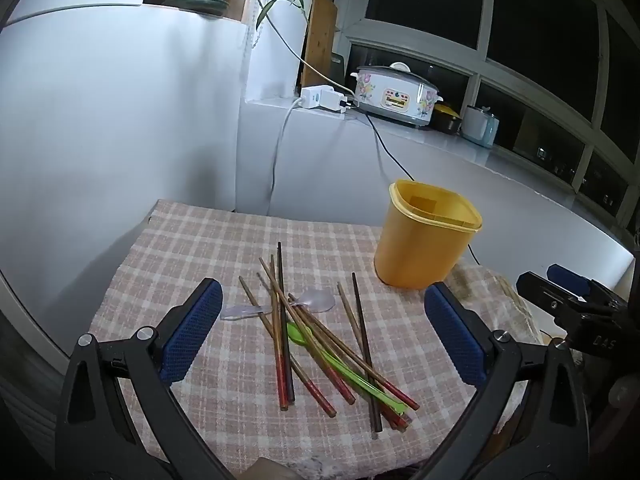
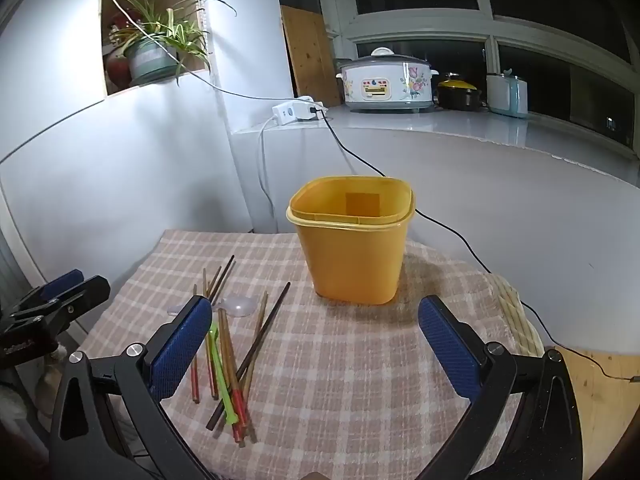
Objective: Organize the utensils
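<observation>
A loose heap of brown wooden chopsticks [image 1: 304,332], several with red-painted ends, lies crisscrossed on the pink-and-cream checked cloth [image 1: 192,248] that covers the small table. Tangled among them are a bright green plastic spoon [image 1: 300,334], partly under the sticks, and a clear plastic spoon [image 1: 316,299] whose bowl shows at the far side of the heap. The tall yellow plastic container [image 1: 424,236] with a squarish rim stands upright on the cloth to the right of the heap, apart from it, open at the top with no utensils showing above its rim. The left gripper [image 1: 322,322] hangs released above the heap, its 2 blue-padded fingers spread wide to either side of the sticks and grasping nothing. The right gripper [image 2: 316,336] is likewise spread wide and empty, facing the container, with the heap beside its left finger.
</observation>
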Available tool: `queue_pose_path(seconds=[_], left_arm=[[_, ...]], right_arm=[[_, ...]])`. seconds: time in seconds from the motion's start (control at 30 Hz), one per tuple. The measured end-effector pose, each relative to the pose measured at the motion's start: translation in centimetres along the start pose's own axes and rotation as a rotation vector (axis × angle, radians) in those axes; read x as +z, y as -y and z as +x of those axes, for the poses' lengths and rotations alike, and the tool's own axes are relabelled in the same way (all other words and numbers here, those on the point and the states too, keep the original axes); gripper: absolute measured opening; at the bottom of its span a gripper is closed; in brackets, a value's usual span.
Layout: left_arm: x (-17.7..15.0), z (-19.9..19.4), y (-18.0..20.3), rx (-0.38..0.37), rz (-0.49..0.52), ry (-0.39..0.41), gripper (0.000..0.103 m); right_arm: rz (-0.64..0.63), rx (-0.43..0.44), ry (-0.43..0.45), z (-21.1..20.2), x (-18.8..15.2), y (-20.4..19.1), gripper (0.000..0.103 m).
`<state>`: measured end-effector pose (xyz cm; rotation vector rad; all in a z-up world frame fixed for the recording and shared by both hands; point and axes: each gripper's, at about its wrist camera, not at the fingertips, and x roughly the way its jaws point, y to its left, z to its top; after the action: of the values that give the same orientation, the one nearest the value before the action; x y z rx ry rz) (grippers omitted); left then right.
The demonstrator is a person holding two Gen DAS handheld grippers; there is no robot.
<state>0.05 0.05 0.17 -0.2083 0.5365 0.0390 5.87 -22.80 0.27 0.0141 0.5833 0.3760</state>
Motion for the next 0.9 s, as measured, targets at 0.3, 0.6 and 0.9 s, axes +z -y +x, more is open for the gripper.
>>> queue_pose_path(seconds=[0.3, 0.6, 0.9], left_arm=[[-0.2, 0.2, -0.2, -0.002, -0.012, 0.000, 0.103], [-0.3, 0.4, 0.2, -0.003, -0.026, -0.008, 0.102], [-0.1, 0.3, 0.2, -0.010, -0.032, -0.016, 0.103]], right_arm=[[0.002, -0.014, 0.002, 0.6, 0.3, 0.0, 0.102], [-0.019, -0.018, 0.002, 0.4, 0.8, -0.6, 0.102], [-0.020, -0.019, -0.006, 0.4, 0.7, -0.9, 0.102]])
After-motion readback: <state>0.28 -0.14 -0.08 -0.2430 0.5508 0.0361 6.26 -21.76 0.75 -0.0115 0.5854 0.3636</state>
